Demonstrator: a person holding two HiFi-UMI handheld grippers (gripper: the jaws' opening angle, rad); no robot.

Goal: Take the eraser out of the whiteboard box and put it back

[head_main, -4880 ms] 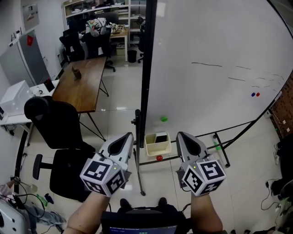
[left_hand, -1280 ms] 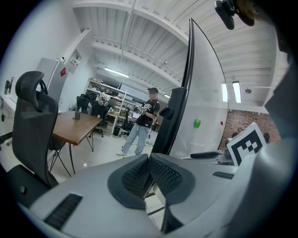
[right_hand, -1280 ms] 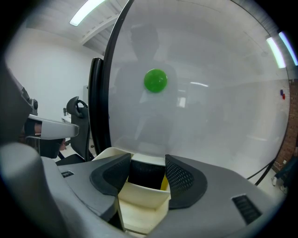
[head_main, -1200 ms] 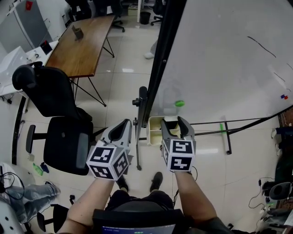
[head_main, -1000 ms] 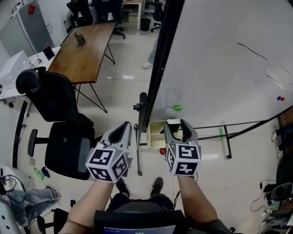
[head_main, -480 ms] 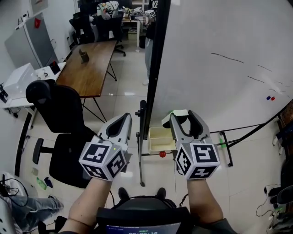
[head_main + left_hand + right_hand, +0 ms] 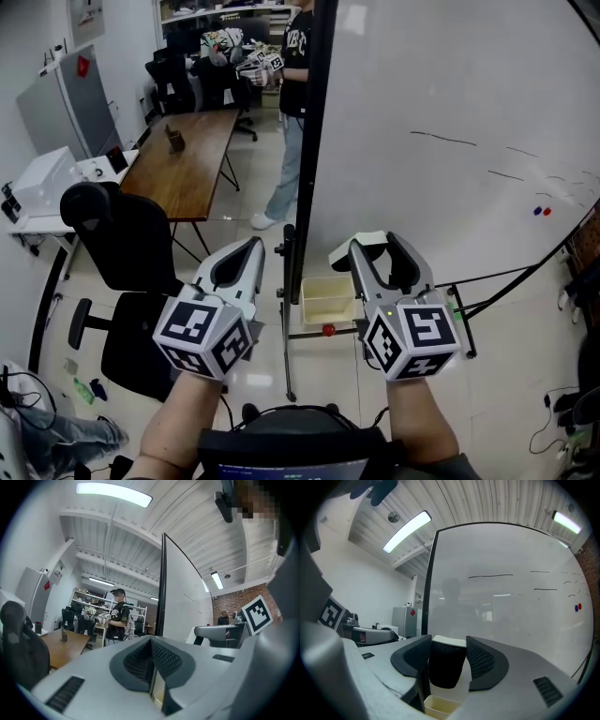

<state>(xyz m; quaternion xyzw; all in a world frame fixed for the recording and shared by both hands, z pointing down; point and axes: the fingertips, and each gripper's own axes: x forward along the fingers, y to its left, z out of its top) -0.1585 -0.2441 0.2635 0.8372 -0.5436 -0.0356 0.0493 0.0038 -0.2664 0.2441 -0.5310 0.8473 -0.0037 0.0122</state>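
Note:
The eraser (image 7: 345, 251), white-backed with black felt (image 7: 446, 665), hangs in the air before the whiteboard (image 7: 450, 112), above the cream whiteboard box (image 7: 328, 298). My right gripper (image 7: 380, 246) is shut on it, a pad pressing each side, as the right gripper view (image 7: 447, 653) shows. Below the jaws the box's rim (image 7: 440, 706) peeks out. My left gripper (image 7: 253, 246) hovers to the left of the board's black frame, level with the right one, jaws together and holding nothing (image 7: 151, 644).
A person (image 7: 291, 94) stands behind the board's edge, by a wooden table (image 7: 183, 159). A black office chair (image 7: 122, 244) is at my left. The board's stand legs (image 7: 487, 272) run along the floor, with a small red thing (image 7: 328, 329) under the box.
Both grippers have risen. The right one has lifted the eraser out of the box, which lay there earlier, and now holds it higher in front of the board.

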